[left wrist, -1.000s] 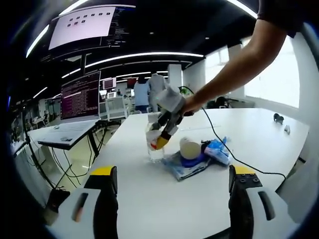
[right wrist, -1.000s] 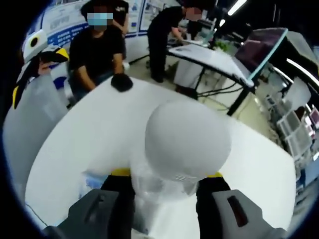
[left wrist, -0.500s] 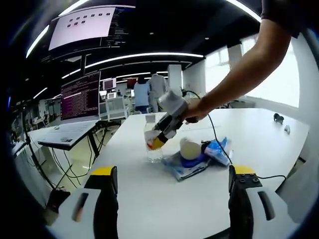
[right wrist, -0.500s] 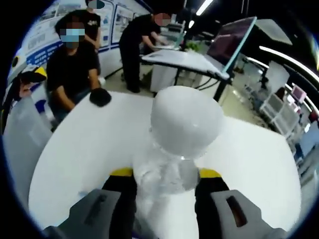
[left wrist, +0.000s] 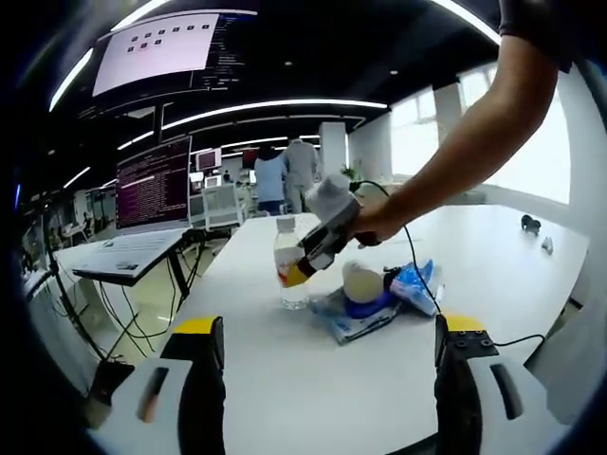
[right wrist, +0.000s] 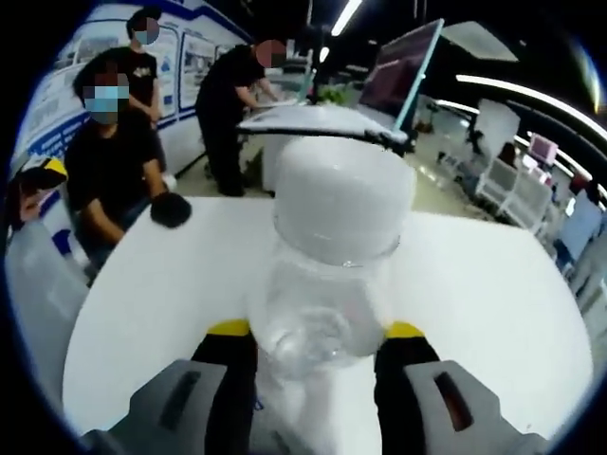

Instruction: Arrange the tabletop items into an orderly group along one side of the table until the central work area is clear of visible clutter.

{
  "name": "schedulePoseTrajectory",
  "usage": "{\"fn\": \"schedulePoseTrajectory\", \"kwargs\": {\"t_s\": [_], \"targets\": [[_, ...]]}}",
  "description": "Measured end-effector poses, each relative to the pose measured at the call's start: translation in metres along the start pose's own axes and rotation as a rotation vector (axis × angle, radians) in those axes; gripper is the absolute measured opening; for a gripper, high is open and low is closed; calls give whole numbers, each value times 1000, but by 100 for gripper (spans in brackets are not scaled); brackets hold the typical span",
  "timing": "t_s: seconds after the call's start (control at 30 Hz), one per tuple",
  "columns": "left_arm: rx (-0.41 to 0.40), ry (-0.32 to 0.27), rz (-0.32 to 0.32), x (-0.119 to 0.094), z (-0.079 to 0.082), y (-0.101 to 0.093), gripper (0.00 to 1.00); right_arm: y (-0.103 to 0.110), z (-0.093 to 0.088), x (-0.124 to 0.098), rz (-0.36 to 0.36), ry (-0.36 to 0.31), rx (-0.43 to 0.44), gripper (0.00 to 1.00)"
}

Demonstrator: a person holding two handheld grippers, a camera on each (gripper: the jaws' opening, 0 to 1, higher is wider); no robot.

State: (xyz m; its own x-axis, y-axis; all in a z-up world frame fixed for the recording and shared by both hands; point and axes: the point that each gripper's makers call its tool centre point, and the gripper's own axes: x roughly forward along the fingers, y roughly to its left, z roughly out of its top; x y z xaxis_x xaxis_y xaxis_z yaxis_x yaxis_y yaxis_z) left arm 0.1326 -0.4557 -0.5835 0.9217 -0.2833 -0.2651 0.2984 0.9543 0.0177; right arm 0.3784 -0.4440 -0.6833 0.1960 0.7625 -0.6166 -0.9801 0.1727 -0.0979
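No brand or label text is reading clearly anywhere; the dark monitor (left wrist: 152,180) beyond the table's left edge and the bright overhead screen (left wrist: 161,49) are showing lines of text far too small to make out. In the left gripper view the clear water bottle (left wrist: 290,270) is standing upright on the white table (left wrist: 313,389), long axis vertical, white cap pointing up, with a pale band around its middle whose writing cannot be read. The right gripper (left wrist: 296,272) is reaching in from the right on a person's bare arm (left wrist: 455,142), its yellow-tipped jaws closing on the bottle's body. Just beside the bottle, to its right, a round beige object (left wrist: 360,282) is sitting on a blue base atop a flat plastic-wrapped packet (left wrist: 356,318), with a crumpled blue-and-white wrapper (left wrist: 414,284) touching that cluster. A black cable (left wrist: 427,280) is trailing across the table. The left gripper (left wrist: 327,379) is hovering wide apart, holding nothing, its jaws rising at the bottom of its own view. In the right gripper view the bottle (right wrist: 327,275) is looming between the jaws, cap (right wrist: 341,194) toward the camera, the right gripper (right wrist: 318,355) clamping its clear body on both sides. Across the table a seated person in black (right wrist: 109,171) is resting beside a black object (right wrist: 171,209), and another person (right wrist: 228,114) is bending over a desk behind.
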Motion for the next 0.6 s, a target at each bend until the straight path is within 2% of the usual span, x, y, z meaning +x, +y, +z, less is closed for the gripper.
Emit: {"fn": "schedulePoseTrajectory", "kwargs": {"t_s": [0.07, 0.13, 0.2, 0.27, 0.37, 0.43, 0.6], "targets": [[-2, 3, -1, 0, -1, 0, 92, 3, -1, 0, -2, 5, 5, 46], [0, 1, 1, 0, 0, 0, 92, -4, -5, 4, -6, 8, 22, 46], [-1, 2, 1, 0, 0, 0, 92, -2, -9, 7, 18, 16, 51, 47], [0, 2, 0, 0, -1, 0, 92, -1, -14, 7, 16, 41, 27, 46], [5, 5, 0, 0, -1, -1, 92, -5, -14, 7, 15, 29, 55, 44], [4, 4, 0, 0, -1, -1, 92, -1, -14, 7, 22, 30, 52, 41], [5, 5, 0, 0, -1, -1, 91, 2, -13, 6, 21, 29, 56, 39]]}}
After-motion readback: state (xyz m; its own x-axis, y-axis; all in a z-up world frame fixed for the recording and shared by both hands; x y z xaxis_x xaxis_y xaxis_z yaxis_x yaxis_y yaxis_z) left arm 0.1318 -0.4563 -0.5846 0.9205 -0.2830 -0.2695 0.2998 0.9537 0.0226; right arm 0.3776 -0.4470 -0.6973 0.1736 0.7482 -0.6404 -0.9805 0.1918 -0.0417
